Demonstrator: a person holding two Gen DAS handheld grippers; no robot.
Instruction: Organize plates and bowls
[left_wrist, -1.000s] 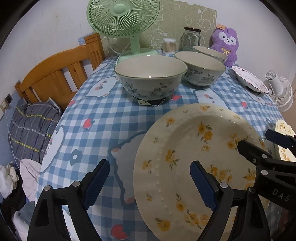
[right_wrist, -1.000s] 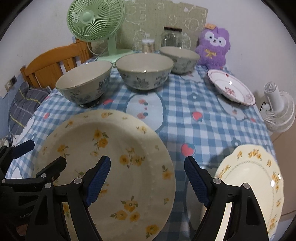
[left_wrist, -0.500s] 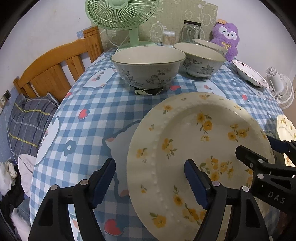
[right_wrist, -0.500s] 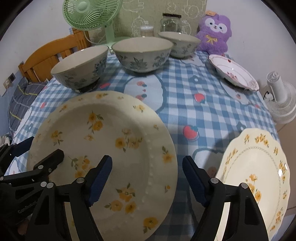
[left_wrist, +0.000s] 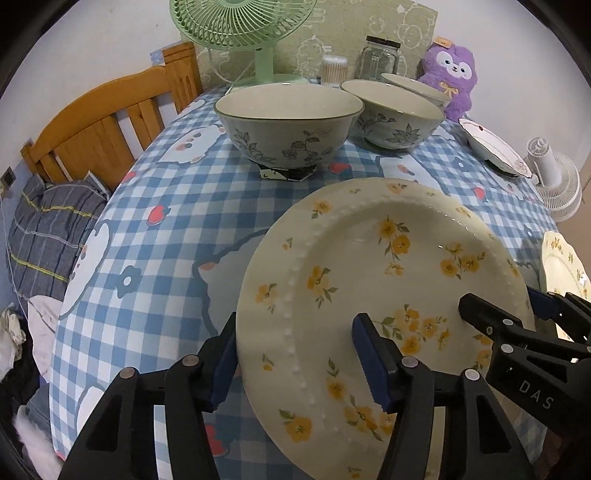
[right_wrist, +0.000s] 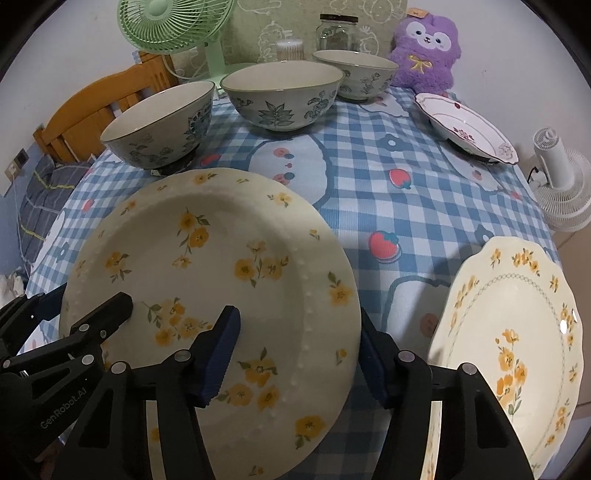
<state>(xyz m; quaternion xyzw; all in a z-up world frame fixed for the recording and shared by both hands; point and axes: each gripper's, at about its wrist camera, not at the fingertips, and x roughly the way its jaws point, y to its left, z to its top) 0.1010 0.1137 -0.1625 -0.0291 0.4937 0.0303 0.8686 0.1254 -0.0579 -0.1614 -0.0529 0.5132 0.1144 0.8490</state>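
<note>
Item one: cream plate with yellow flowers (left_wrist: 388, 280), lying at the near edge of the blue checked tablecloth (left_wrist: 177, 206), at six o'clock on the table.

My left tongs (left_wrist: 291, 365) straddled its left rim, one blue pad outside the edge and one over the face; jaws closing, rim between them, pads not clearly pressing.

My right tongs (right_wrist: 299, 354) straddled the right rim of the same plate (right_wrist: 207, 266) likewise, jaws closing. Each view showed the other tongs at the plate's far side.

Item two: three floral bowls. The left view gave the nearest bowl (left_wrist: 288, 122) at twelve o'clock, a second bowl (left_wrist: 395, 114) at one o'clock, and a third bowl (left_wrist: 413, 86) mostly hidden behind it. Visible interiors were empty.

The right view showed all three apart: left bowl (right_wrist: 162, 129), middle bowl (right_wrist: 282, 96), far bowl (right_wrist: 354, 74).

Item three: scalloped white dish with red flowers (right_wrist: 469, 129), at two o'clock.

Item four: scalloped yellow-flowered plate (right_wrist: 517, 332), at four o'clock; the left view showed only a sliver of it.

Background: green fan (left_wrist: 243, 26), glass jar (left_wrist: 380, 57), cotton-swab tub (left_wrist: 334, 68), purple plush (right_wrist: 424, 48), white floor fan (right_wrist: 561, 181).

Left view only: wooden bed frame (left_wrist: 103, 129) and plaid bedding (left_wrist: 51, 225), at nine o'clock.
</note>
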